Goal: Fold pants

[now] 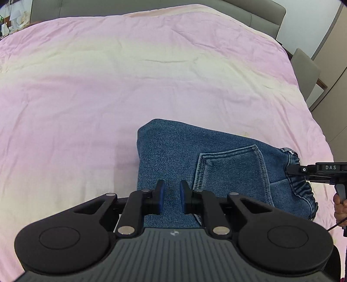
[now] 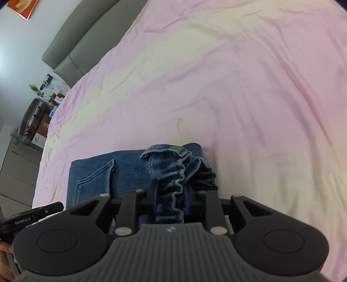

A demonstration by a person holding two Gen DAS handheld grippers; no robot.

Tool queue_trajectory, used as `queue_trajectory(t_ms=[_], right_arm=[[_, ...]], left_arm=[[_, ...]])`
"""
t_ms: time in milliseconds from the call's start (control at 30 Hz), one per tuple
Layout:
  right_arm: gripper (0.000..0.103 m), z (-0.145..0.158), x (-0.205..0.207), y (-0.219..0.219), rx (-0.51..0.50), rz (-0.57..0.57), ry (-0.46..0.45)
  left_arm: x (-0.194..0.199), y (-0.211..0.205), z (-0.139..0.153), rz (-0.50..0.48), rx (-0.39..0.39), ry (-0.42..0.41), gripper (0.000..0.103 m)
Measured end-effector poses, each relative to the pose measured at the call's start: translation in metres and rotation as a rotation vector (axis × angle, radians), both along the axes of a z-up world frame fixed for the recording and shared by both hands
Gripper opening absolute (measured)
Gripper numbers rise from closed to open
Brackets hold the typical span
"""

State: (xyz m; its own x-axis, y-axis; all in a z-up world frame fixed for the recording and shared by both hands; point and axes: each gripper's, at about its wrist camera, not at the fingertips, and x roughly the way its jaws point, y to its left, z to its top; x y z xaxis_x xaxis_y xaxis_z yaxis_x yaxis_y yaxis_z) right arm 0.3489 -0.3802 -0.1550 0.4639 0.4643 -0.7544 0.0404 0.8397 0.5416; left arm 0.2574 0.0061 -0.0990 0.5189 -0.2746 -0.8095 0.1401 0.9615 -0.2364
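Note:
Blue denim pants (image 1: 173, 151) lie folded into a compact bundle on the pink bed cover (image 1: 108, 86), back pocket (image 1: 229, 169) facing up. My left gripper (image 1: 172, 196) is open, its blue pads hovering just above the near edge of the denim, holding nothing. My right gripper (image 2: 171, 199) is shut on the elastic waistband (image 2: 180, 173), which bunches up between its fingers. The right gripper also shows in the left wrist view (image 1: 303, 170) at the waistband end. The folded pants show in the right wrist view (image 2: 121, 173), with the left gripper (image 2: 43, 211) at the lower left.
A grey headboard (image 1: 151, 4) runs along the far side of the bed. A grey chair (image 1: 303, 69) stands at the right of the bed. A dresser with a suitcase and clutter (image 2: 32, 121) stands beyond the bed's left edge.

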Motion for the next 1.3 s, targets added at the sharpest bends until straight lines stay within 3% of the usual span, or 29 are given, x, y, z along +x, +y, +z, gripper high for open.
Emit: queue_trajectory(t_ms=[100, 267, 333, 433, 533, 567, 667, 800, 900, 1067, 1300], right_arm=[[0.043, 0.02, -0.005, 0.005, -0.09, 0.038, -0.045], [0.042, 0.069, -0.022, 0.028, -0.223, 0.102, -0.22], [0.027, 0.073, -0.017, 0.049, -0.265, 0.171, -0.251], [0.021, 0.057, -0.005, 0.068, -0.375, 0.209, -0.231], [0.018, 0.033, 0.005, 0.064, -0.428, 0.19, -0.198], [0.018, 0.025, 0.006, 0.065, -0.431, 0.197, -0.191], [0.018, 0.012, 0.009, 0.067, -0.439, 0.219, -0.176], [0.017, 0.002, 0.016, 0.075, -0.482, 0.235, -0.167], [0.018, 0.018, 0.01, 0.079, -0.497, 0.242, -0.184], [0.024, 0.058, -0.042, 0.083, -0.448, 0.269, -0.305], [0.024, 0.056, -0.113, 0.087, -0.505, 0.341, -0.363]], left_arm=[[0.003, 0.01, 0.006, 0.007, 0.002, -0.023, 0.015], [0.024, 0.0, 0.011, -0.031, 0.04, -0.056, 0.015], [0.033, -0.007, 0.011, -0.036, 0.051, -0.083, 0.015], [0.048, -0.014, 0.002, -0.025, 0.054, -0.085, 0.015], [0.062, -0.008, -0.019, 0.005, 0.067, -0.032, 0.011], [0.066, -0.006, -0.028, 0.013, 0.066, 0.001, 0.005], [0.072, -0.005, -0.056, 0.007, 0.081, 0.084, 0.006], [0.069, -0.017, -0.057, 0.019, 0.14, 0.08, 0.006], [0.055, -0.016, -0.035, 0.019, 0.139, 0.052, 0.006], [-0.005, -0.008, 0.002, -0.052, 0.099, -0.013, 0.011], [-0.087, -0.012, 0.011, -0.134, 0.149, -0.019, 0.012]])
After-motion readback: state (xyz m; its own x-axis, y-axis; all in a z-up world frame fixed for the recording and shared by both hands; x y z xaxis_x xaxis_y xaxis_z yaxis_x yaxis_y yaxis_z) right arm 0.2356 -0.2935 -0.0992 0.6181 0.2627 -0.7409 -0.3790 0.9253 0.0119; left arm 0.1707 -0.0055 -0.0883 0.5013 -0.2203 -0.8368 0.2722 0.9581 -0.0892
